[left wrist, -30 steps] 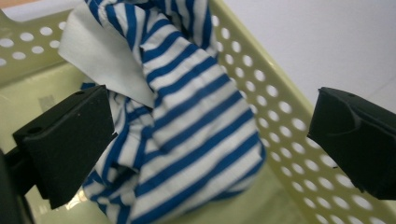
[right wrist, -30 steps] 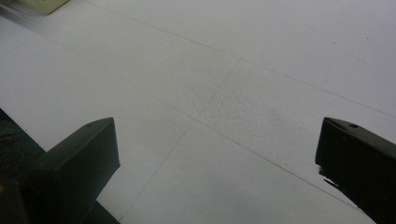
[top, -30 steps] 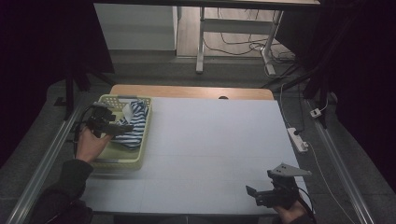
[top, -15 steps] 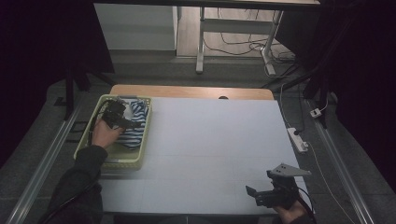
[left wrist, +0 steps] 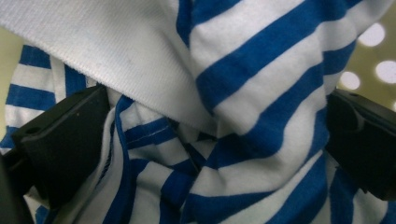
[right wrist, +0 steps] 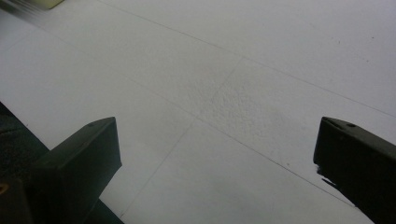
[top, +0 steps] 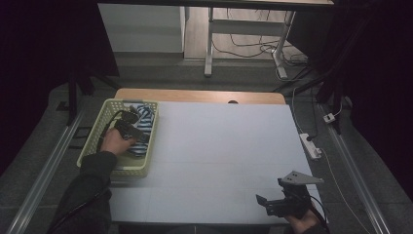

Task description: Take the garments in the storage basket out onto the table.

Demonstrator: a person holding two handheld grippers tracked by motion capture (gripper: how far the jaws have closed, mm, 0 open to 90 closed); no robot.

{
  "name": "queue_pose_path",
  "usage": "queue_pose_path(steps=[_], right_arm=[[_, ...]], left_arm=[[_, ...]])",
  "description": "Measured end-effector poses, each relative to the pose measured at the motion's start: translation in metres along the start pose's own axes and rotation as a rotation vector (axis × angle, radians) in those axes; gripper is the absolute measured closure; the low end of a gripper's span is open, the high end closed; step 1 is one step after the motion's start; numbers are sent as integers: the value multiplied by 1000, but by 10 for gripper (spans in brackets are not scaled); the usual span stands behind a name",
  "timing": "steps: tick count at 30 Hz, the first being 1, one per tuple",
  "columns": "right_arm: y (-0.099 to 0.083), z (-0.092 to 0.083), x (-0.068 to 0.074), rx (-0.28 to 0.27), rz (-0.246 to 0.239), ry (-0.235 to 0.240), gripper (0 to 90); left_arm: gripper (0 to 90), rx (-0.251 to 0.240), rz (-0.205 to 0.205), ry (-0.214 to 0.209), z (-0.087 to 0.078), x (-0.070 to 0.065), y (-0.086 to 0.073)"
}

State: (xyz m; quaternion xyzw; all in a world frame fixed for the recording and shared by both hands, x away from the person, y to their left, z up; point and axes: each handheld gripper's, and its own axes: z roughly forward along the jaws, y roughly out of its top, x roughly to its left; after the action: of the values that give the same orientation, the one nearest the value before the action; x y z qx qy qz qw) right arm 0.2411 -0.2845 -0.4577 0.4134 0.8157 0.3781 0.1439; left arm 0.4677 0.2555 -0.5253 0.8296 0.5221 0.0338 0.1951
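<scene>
Left gripper (left wrist: 210, 154) astride unlabelled striped cloth (left wrist: 261, 93)

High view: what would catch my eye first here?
The blue-and-white striped cloth lying in the pale yellow basket at the table's left edge, with the left hand-held gripper pushed into it, jaws wide around bunched fabric. Then the right hand-held gripper, open, at the near right of the white table.

Three cameras around the desk (top: 219, 146)

Overhead from the near edge, facing forward; pressed against striped cloth (left wrist: 261, 116) left of centre; skimming low over its near right, shared surface.
</scene>
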Motion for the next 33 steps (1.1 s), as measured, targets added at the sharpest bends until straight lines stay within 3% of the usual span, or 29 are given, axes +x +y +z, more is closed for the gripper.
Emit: queue_pose_path(steps=[8, 11, 14, 17, 23, 29, 33], right_arm=[[0, 1, 1, 3, -6, 0, 2], [0, 1, 1, 5, -8, 0, 2], [0, 1, 1, 10, -12, 1, 2], [0, 1, 2, 11, -21, 2, 2], [0, 1, 1, 11, -17, 7, 3], [0, 1, 2, 8, -24, 9, 3], [0, 1, 2, 6, -23, 14, 3]], left_arm=[[0, 4, -2, 37, 2, -6, 0], [39, 6, -6, 38, -1, -8, -1], [115, 6, -5, 30, -4, -9, -2], [277, 2, 1, 15, -9, -10, -3], [560, 6, -51, -17, -14, -12, -4], [617, 20, -75, 21, -19, -15, -2], [622, -6, -70, 33, -23, -17, -4]])
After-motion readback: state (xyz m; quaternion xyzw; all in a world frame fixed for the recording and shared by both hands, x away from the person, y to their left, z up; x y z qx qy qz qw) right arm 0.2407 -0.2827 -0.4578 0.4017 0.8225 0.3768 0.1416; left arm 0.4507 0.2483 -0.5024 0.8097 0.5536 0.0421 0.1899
